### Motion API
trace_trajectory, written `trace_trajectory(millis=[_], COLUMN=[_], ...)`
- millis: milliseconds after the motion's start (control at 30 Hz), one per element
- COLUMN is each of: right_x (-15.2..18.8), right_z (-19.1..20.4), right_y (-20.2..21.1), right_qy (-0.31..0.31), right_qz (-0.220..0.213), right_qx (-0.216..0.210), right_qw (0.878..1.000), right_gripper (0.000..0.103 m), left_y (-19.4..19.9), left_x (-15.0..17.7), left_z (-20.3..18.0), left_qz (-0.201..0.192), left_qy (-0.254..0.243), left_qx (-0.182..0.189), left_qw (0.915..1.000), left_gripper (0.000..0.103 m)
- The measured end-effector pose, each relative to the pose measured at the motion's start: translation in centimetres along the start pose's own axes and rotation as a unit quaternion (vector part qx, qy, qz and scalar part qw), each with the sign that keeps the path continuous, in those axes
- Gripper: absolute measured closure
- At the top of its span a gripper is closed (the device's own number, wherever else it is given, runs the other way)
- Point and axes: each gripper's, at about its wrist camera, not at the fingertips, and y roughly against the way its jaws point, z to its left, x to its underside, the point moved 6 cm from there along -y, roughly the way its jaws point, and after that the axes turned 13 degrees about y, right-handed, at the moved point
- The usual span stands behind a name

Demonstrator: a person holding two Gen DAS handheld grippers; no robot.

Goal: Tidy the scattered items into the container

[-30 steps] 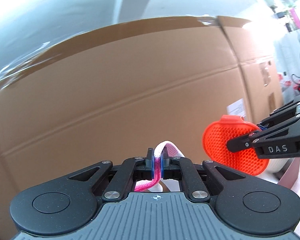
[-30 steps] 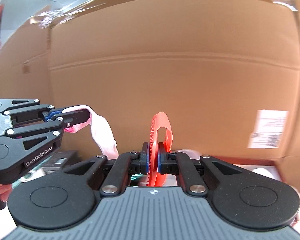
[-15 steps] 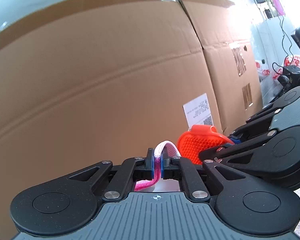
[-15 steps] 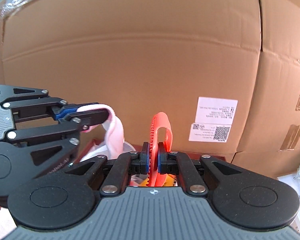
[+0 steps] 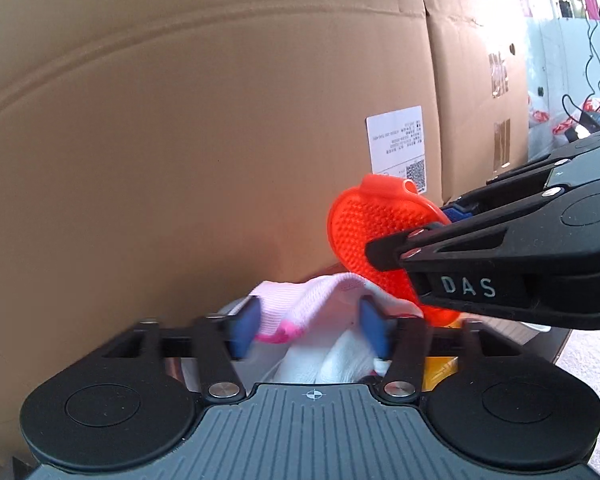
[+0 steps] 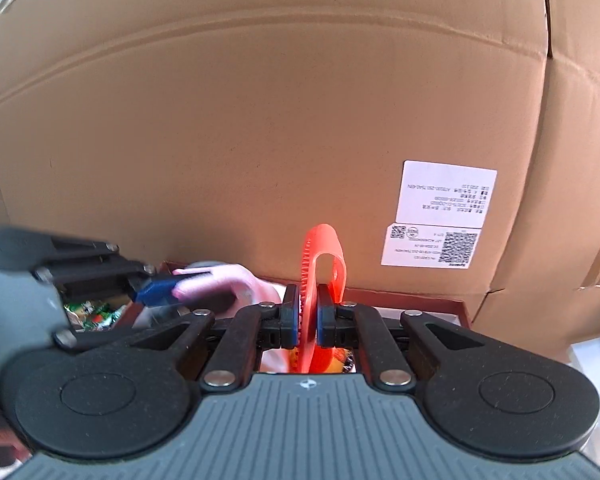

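Filling most of both views I have a big cardboard box (image 6: 260, 120), a wall of brown with a white shipping label (image 6: 446, 194) stuck low on its face and a second label with a QR code just beneath it. A second carton (image 5: 476, 60) stands flush against its right side.

Below the box, close in front of me, sits the container (image 6: 420, 305) — a dark reddish-brown rim is all I can make out of its wall, with white cloth (image 5: 340, 360) and something yellow inside it, and a green printed packet (image 6: 94, 312) at its left end.

My right tongs (image 6: 309, 316) are pinched tight on the orange silicone brush (image 6: 320, 264), which stands on edge between the pads, its strap loop upward, held over the container's near edge. From the left camera its studded face (image 5: 364, 232) shows just above the sock.

My left tongs (image 5: 310, 326) stand wide, blue pads (image 5: 247, 322) well apart. The pink-and-white sock (image 5: 296, 300) lies draped across the gap between them, over the white cloth in the container; whether it touches either pad I cannot tell. In the right camera the sock and the left tongs are blurred.
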Motion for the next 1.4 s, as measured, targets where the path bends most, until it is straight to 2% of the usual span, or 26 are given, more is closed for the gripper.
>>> trace_trajectory(millis=[67,133,200,367,433,600,833,1000,1100,1200,1300,1400], right_x=[0.0,0.0,-0.2,-0.6,-0.8,-1.2,-1.1,-1.1,-1.4,-2.1,-2.7,-3.0], right_z=[0.0,-0.2,-0.5,-0.7,-0.7,-1.1,-1.7,-1.3,0.4,3.3,7.0,11.1], right_y=[-0.1,0.1,0.4,0.6,1.0,2.2,4.4,6.8,8.1,9.1,9.8,9.8], right_qy=[0.001,-0.003,-0.011,-0.017,-0.022,-0.035,-0.056,-0.062,-0.052,-0.032,-0.015,0.001], right_qz=[-0.001,-0.01,-0.022,-0.034,-0.043,-0.05,-0.058,-0.081,-0.101,-0.12,-0.133,-0.131], right_qx=[0.0,0.008,0.017,0.034,0.049,0.076,0.101,0.106,0.092,0.066,0.025,-0.031], right_qw=[1.0,1.0,1.0,0.999,0.998,0.995,0.992,0.989,0.989,0.99,0.991,0.991], right_gripper=[0.077,0.048,0.04,0.04,0.031,0.025,0.023,0.023,0.024,0.024,0.025,0.032], left_y=[-0.1,0.0,0.2,0.9,1.1,1.6,3.7,7.9,10.9,13.1,14.3,15.2], left_x=[0.1,-0.1,-0.3,-0.8,-1.0,-1.2,-1.7,-0.8,0.8,2.9,5.7,9.0], left_z=[-0.1,0.0,0.1,0.9,1.5,2.4,2.8,5.1,7.5,10.1,12.4,14.5], left_qz=[-0.002,-0.008,-0.015,-0.025,-0.028,-0.024,-0.041,-0.078,-0.095,-0.095,-0.082,-0.058], left_qy=[0.007,0.019,0.035,0.086,0.111,0.175,0.197,0.217,0.236,0.239,0.242,0.253], left_qx=[-0.01,-0.021,-0.032,-0.062,-0.074,-0.097,-0.121,-0.152,-0.176,-0.213,-0.246,-0.264], left_qw=[0.9999,0.9996,0.9987,0.994,0.9906,0.9795,0.972,0.9612,0.9508,0.9425,0.935,0.9288], left_gripper=[0.017,0.012,0.008,0.002,0.0,0.0,0.0,0.0,0.0,0.0,0.0,0.0])
